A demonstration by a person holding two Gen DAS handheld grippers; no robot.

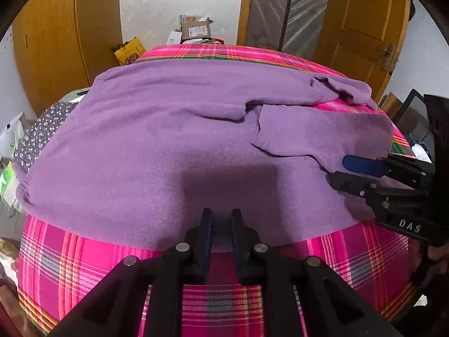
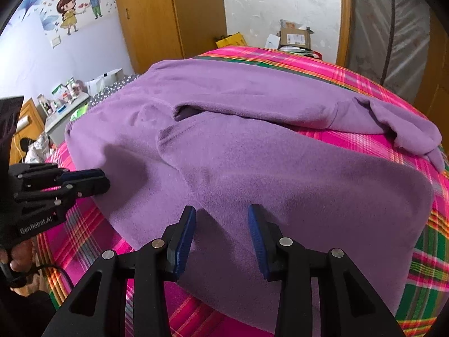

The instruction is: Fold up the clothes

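Purple garment spread on pink plaid sheet.

Home bedroom: bed, wardrobe.

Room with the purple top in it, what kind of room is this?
Probably a bedroom at home. The purple top lies on a bed with a pink plaid sheet, wooden wardrobes stand behind, and a cartoon wall sticker decorates the wall.
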